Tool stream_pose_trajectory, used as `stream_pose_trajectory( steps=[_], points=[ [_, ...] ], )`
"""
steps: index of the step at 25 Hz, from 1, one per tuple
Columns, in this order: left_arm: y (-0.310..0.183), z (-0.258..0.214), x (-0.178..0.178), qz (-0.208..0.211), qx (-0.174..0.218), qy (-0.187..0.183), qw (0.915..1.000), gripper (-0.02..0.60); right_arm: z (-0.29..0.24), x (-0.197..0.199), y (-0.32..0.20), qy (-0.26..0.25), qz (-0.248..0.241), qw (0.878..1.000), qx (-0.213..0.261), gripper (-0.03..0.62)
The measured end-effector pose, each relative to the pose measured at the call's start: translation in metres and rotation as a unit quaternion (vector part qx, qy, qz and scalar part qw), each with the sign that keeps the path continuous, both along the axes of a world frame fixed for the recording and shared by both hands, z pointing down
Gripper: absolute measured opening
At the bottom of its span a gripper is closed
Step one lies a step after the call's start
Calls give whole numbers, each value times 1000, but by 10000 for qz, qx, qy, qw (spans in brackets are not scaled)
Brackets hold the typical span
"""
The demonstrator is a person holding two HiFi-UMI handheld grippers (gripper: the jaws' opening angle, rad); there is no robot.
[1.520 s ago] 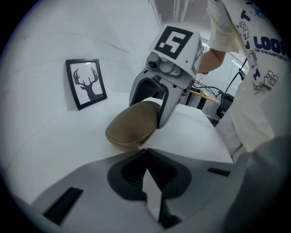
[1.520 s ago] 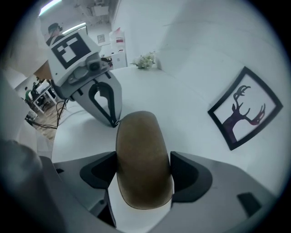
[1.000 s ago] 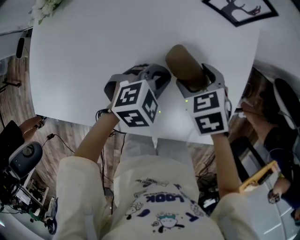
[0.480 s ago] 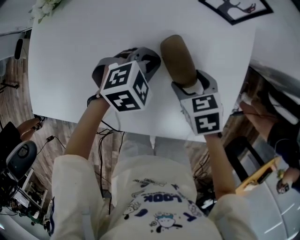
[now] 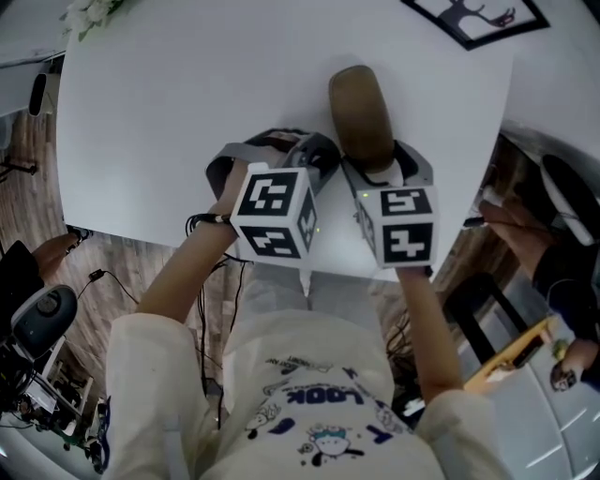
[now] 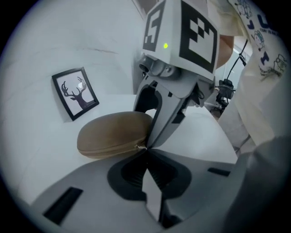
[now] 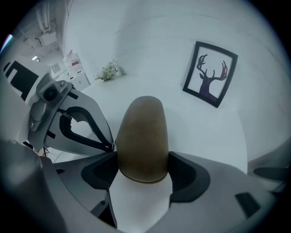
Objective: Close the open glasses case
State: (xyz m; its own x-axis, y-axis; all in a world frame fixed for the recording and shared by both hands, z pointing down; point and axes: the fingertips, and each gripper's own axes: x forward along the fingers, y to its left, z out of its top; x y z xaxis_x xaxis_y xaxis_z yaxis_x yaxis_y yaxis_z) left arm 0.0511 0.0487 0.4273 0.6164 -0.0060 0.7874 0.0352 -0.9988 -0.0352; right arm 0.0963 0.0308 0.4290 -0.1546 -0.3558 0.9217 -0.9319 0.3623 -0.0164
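A brown zip-up glasses case lies with its lid down on the white table, long axis pointing away from me. My right gripper straddles its near end, and in the right gripper view both pads press on the case's sides. My left gripper is shut, its tip at the seam on the case's left side. In the left gripper view the closed tips meet on the small metal zip pull of the case.
A framed deer picture lies at the table's far right and a sprig of flowers at the far left. The table's near edge runs just below the grippers. A person is off the right side, and equipment stands on the floor at left.
The left gripper swung out to the left of the case and came back against its left side. The right gripper kept its hold on the near end, rolling slightly.
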Motion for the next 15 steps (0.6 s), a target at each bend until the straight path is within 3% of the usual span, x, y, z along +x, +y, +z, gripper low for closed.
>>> stream_pose_trajectory(
  steps=[5, 10, 15],
  points=[
    [-4, 7, -13, -50, -221, -30, 9997, 0, -11, -1, 3, -622, -196, 9978, -118, 341],
    [-3, 7, -19, -59, -164, -25, 9998, 0, -44, -5, -34, -1030, 266, 9940, 241, 346],
    [-4, 1, -17, 112, -21, -39, 9999, 0, -29, -17, -74, -792, 324, 9963, -99, 347]
  ],
)
